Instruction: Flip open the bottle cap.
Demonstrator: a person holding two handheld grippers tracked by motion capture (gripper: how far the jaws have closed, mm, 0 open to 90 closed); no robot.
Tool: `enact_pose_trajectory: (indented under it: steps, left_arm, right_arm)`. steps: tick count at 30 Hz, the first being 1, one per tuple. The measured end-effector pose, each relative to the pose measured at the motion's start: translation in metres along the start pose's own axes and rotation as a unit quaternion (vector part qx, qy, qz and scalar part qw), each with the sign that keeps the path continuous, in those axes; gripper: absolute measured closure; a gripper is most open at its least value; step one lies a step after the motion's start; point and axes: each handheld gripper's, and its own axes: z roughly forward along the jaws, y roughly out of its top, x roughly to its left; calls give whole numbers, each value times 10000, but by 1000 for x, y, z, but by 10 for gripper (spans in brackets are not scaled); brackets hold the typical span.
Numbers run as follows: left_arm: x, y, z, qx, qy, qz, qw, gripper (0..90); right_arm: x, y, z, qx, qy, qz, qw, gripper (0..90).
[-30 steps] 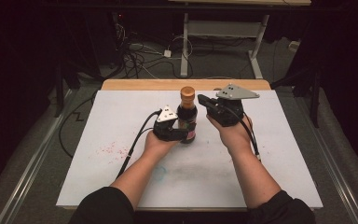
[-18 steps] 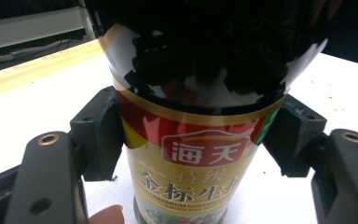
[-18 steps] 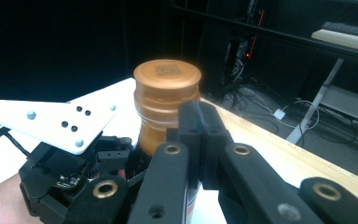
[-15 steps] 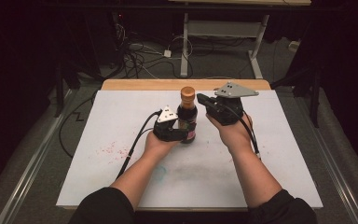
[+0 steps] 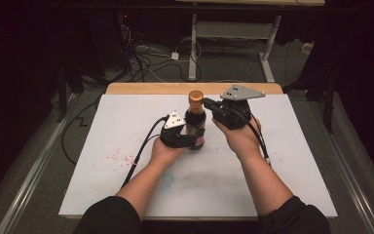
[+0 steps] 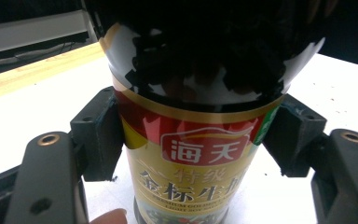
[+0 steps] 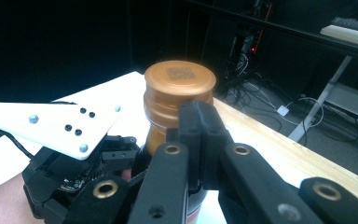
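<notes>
A dark soy sauce bottle with an orange cap and a red and gold label stands upright at the middle of the white table. My left gripper is shut on its lower body, with a pad pressed against each side of the label. My right gripper is at the bottle's neck from the right. In the right gripper view its jaws are together, tips against the near side of the cap, nothing between them. The left gripper's white plate lies below.
The table's wooden back edge runs just behind the bottle. Faint red specks mark the sheet at the left. Cables and white desk legs are on the floor beyond the table.
The right gripper has edged slightly left toward the bottle's neck. The bottle and the left gripper have stayed where they were.
</notes>
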Motion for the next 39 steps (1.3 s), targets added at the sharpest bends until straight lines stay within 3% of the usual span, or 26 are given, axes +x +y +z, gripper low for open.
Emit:
enact_pose_trajectory:
  steps: [28, 31, 32, 34, 37, 39]
  left_arm:
    - [-4, -6, 2, -134, 168, 217, 9995, 297]
    - [-4, -6, 1, -112, 155, 271, 9995, 297]
    - [-6, -7, 2, -128, 155, 315, 9993, 296]
    - [-5, -8, 2, -142, 131, 307, 9993, 295]
    - [-7, -9, 3, -145, 128, 350, 9992, 293]
    - [-6, -7, 2, -143, 145, 277, 9994, 292]
  right_arm:
    - [4, 5, -1, 169, -142, -50, 9997, 900]
    - [3, 7, -2, 95, -130, -8, 9999, 900]
    - [4, 13, -7, -149, -149, 0, 9998, 900]
    - [6, 17, -10, -230, -176, -83, 9995, 900]
    - [14, 27, -13, -251, -79, -297, 9992, 900]
    - [16, 26, -13, -241, -71, -280, 9993, 900]
